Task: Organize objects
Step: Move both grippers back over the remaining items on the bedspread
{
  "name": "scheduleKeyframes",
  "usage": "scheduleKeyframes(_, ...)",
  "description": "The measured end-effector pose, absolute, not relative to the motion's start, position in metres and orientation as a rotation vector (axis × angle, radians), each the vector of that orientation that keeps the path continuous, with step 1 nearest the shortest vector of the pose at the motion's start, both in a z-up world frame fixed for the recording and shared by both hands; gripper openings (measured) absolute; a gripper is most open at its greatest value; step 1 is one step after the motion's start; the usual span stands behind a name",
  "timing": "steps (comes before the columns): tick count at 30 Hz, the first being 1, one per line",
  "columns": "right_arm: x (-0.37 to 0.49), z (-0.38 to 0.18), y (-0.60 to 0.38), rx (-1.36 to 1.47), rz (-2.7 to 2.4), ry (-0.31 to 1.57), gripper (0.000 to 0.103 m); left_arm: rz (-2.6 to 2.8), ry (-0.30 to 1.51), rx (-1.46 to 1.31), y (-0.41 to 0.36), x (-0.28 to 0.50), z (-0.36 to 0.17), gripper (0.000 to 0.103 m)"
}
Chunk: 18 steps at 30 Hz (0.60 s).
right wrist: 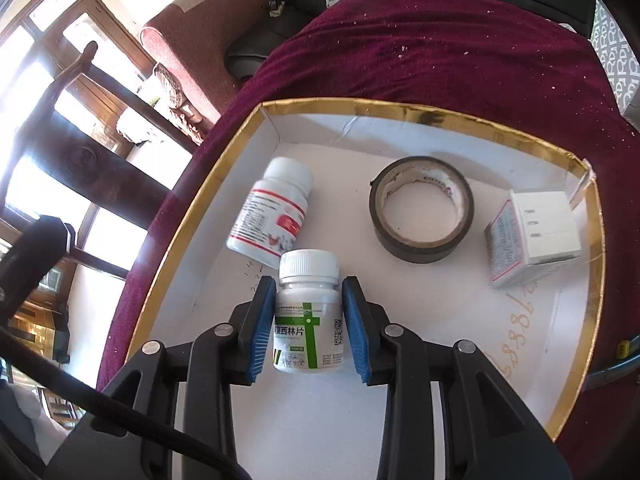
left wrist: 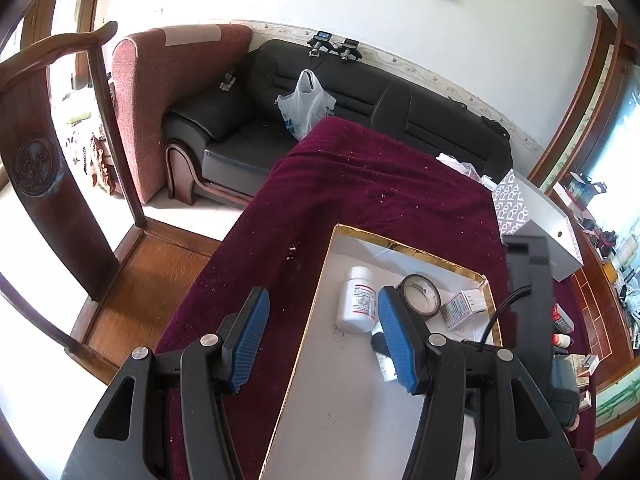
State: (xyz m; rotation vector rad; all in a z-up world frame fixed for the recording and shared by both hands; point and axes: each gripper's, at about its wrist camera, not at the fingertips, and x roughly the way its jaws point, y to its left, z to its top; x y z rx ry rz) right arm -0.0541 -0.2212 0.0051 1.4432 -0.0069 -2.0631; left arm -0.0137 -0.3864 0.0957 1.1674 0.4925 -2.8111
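Note:
A white tray with a gold rim [right wrist: 360,106] lies on a dark red cloth [right wrist: 440,40]. My right gripper [right wrist: 308,286] is shut on a white pill bottle with a green cross label [right wrist: 308,320], held over the tray's near part. In the tray lie a white bottle with a red label [right wrist: 272,212], a dark tape roll [right wrist: 422,208] and a small white box [right wrist: 532,232]. My left gripper [left wrist: 324,340] stands open with nothing between its fingers, above the tray's left rim [left wrist: 316,300]. The red-label bottle [left wrist: 356,304] and tape roll [left wrist: 420,294] lie just beyond it.
A patterned tissue box [left wrist: 512,200] and a grey-white box [left wrist: 556,236] sit on the cloth right of the tray. Small packets [left wrist: 584,364] lie at the far right. A black sofa [left wrist: 360,96] with a plastic bag [left wrist: 306,104] stands behind; a wooden chair [left wrist: 60,184] is at left.

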Motion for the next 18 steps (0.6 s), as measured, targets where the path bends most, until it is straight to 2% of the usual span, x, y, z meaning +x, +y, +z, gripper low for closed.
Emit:
scheduleKeyframes(1, -0.054, 0.01, -0.218, 1.435, -2.07, -0.019, 0.033, -2.81, 0.493, 1.169, -0.386, -0.013, 0.096, 0.051)
scheduleKeyframes(3, -0.053, 0.023, -0.208, 1.408, -2.088, -0.058, 0.042, -2.811, 0.499, 1.174, -0.384, -0.01, 0.096, 0.051)
scheduleKeyframes(7, -0.048, 0.055, -0.178, 1.327, -2.144, -0.107, 0.049, -2.826, 0.523, 1.199, -0.377, -0.006, 0.099, 0.051)
scheduleKeyframes(9, -0.042, 0.075, -0.155, 1.274, -2.19, -0.123, 0.056, -2.839, 0.546, 1.232, -0.37, -0.004, 0.1, 0.055)
scheduleKeyframes(13, -0.017, 0.118, -0.098, 1.13, -2.352, -0.078, 0.063, -2.901, 0.55, 1.314, -0.34, 0.001, 0.104, 0.055)
scheduleKeyframes(15, -0.006, 0.135, -0.063, 1.057, -2.462, -0.048, 0.088, -2.941, 0.561, 1.35, -0.32, 0.006, 0.108, 0.055)
scheduleKeyframes(18, -0.003, 0.138, -0.013, 1.074, -2.522, -0.085, 0.091, -2.996, 0.598, 1.414, -0.287, 0.012, 0.111, 0.057)
